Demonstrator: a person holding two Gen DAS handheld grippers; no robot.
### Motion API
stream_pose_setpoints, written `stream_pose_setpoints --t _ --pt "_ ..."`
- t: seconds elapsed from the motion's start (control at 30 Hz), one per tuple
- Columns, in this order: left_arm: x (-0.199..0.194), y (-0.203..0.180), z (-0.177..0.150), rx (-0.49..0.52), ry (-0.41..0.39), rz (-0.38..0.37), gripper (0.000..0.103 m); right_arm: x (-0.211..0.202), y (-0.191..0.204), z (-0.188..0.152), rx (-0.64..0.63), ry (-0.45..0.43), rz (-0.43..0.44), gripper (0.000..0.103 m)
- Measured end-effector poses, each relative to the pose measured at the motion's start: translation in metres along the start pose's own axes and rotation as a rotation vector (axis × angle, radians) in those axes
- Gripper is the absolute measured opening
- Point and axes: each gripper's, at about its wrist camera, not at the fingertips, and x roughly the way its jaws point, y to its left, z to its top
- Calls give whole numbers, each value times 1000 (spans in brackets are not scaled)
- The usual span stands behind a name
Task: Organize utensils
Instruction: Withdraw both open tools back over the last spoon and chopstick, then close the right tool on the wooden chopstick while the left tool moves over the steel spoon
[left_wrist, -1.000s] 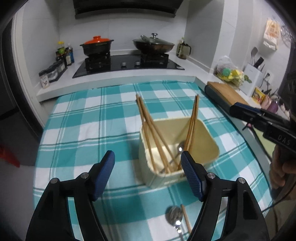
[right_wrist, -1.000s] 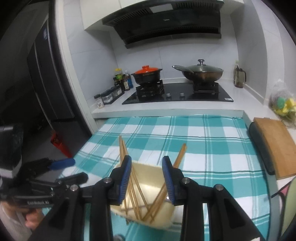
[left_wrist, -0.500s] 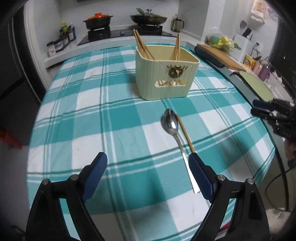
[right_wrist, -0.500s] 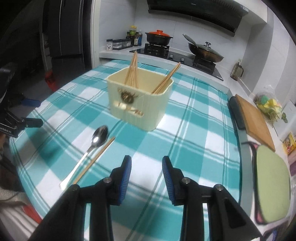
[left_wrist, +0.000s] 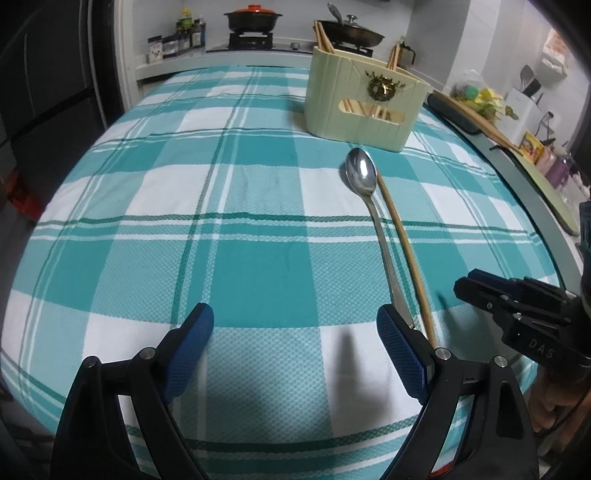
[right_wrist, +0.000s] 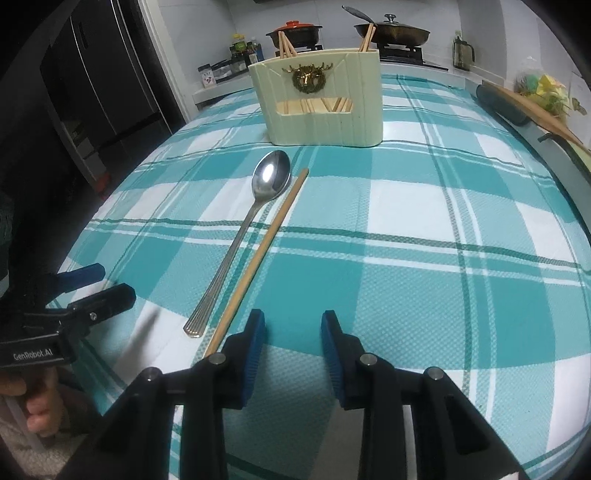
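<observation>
2 utensils are seen lying loose on the teal-and-white checked tablecloth (right_wrist: 424, 229): 1 long-handled steel spoon (right_wrist: 240, 236) and 1 wooden chopstick (right_wrist: 258, 254), side by side at centre-left of the right wrist frame, below the cream plastic utensil holder (right_wrist: 321, 99) at upper centre. Chopsticks are held in that holder; about 5 tops are counted. Both tongs are released and empty: the left gripper (left_wrist: 295, 350) spread wide, the right gripper (right_wrist: 293, 350) narrowly parted. Because spoon and chopstick nearly touch, both could be caught in 1 pinch, or the thin chopstick rolled away.
</observation>
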Motion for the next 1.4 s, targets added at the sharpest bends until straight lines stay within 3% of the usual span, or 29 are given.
stream_pose_setpoints --t 0.43,0.6,0.87,1.03,1.13,1.2,1.23,1.4 --pt "-2 1 -1 -1 -17 18 91 33 36 27 -56 33 33 14" --pt "-3 2 -2 0 -21 26 91 42 38 26 -89 34 -47 10" --pt "1 0 -3 2 -11 28 91 24 3 15 35 13 -148 7" --pt "2 -1 -3 0 -9 25 91 3 -25 -3 76 9 -267 7" --pt "3 -3 -3 -6 -8 9 91 -6 -34 -11 79 9 -314 11" --pt "3 -5 -3 -6 -8 -7 91 -10 -39 -14 88 -4 -306 35" --pt "3 -7 -2 -2 -8 -14 91 -12 -40 -16 88 -15 -299 40" --pt "4 -19 -4 40 -4 -27 91 -13 -38 -15 43 -27 -299 42"
